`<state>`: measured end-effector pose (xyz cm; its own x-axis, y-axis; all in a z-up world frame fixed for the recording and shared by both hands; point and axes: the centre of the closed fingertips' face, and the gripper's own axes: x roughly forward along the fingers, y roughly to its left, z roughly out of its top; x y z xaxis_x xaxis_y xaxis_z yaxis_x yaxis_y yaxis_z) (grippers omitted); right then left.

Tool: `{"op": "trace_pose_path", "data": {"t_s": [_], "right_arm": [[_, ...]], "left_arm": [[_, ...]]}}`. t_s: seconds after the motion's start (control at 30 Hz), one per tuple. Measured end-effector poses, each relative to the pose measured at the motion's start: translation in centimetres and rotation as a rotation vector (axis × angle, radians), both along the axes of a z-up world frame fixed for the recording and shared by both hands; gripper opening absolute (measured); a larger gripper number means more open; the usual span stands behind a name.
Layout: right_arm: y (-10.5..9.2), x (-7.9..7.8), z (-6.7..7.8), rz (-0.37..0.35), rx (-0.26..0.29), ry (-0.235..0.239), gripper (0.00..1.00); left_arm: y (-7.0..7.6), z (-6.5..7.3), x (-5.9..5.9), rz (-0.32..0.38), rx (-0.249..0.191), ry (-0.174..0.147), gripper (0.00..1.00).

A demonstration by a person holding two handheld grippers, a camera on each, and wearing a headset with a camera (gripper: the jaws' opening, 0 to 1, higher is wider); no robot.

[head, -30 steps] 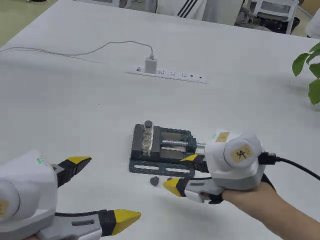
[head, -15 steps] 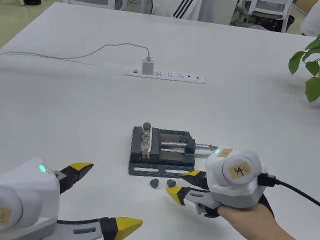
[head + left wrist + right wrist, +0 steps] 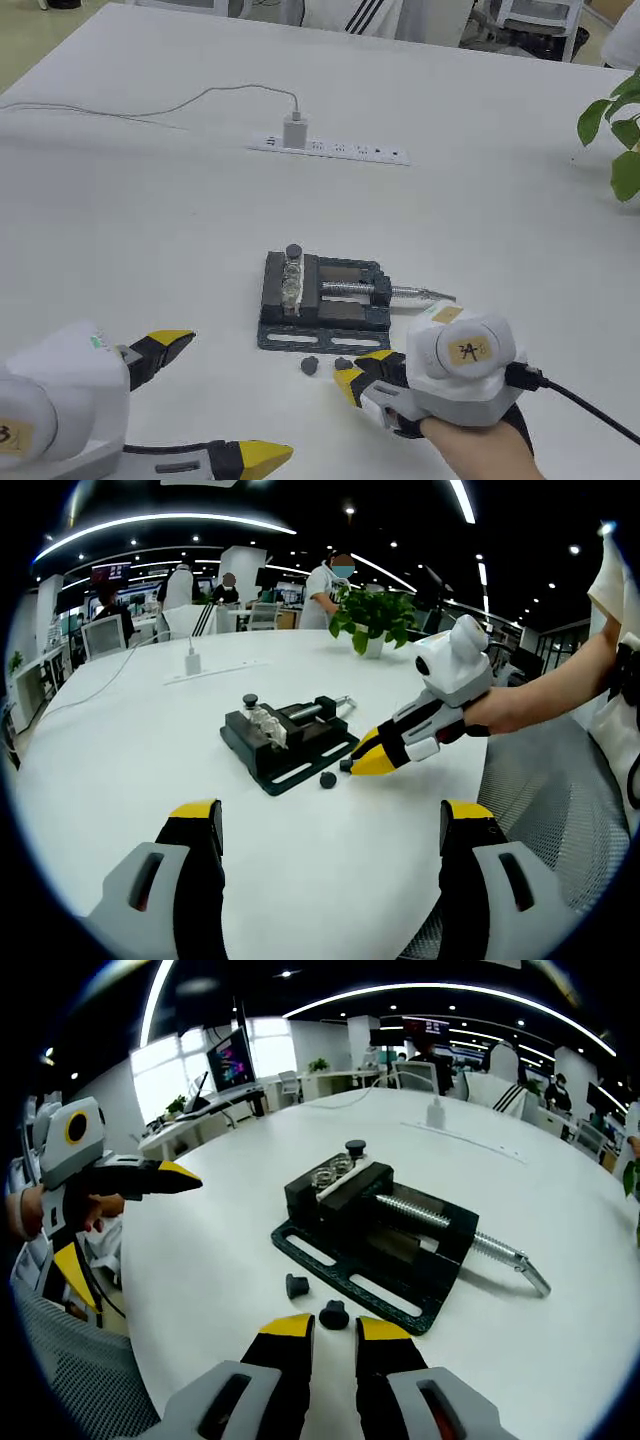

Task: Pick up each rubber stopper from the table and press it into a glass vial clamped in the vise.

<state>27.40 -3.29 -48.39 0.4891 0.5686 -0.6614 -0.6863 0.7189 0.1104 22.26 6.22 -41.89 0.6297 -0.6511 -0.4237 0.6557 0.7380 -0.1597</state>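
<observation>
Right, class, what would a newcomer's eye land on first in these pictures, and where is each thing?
The dark vise at mid-table, clamping glass vials, one already stoppered. Just in front lie two loose rubber stoppers, with the right gripper and its yellow-tipped fingers almost on one. The left gripper hangs open, lower left.

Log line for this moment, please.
right gripper: open, just short of near rubber stopper, not gripped | second stopper: loose on table | vise: holds stoppered vial | left gripper: open, apart from vise
</observation>
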Motion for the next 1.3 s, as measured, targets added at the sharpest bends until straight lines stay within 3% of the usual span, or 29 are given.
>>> {"op": "trace_pose_path", "data": {"t_s": [0.93,1.03,1.17,1.3], "right_arm": [[0.0,0.1,-0.1,-0.011,0.018,0.007,0.08],[0.0,-0.1,0.3,0.016,0.014,0.0,0.08],[-0.1,-0.4,1.0,0.052,0.009,0.002,0.07],[-0.5,-0.7,1.6,0.08,0.003,0.01,0.07]], "left_arm": [[-0.2,-0.3,-0.1,-0.006,0.008,0.011,0.88],[-0.2,-0.3,-0.1,-0.018,0.021,-0.004,0.88],[-0.3,-0.3,-0.1,-0.049,0.07,-0.029,0.87],[-0.7,-0.5,-0.1,-0.072,0.094,-0.033,0.87]]}}
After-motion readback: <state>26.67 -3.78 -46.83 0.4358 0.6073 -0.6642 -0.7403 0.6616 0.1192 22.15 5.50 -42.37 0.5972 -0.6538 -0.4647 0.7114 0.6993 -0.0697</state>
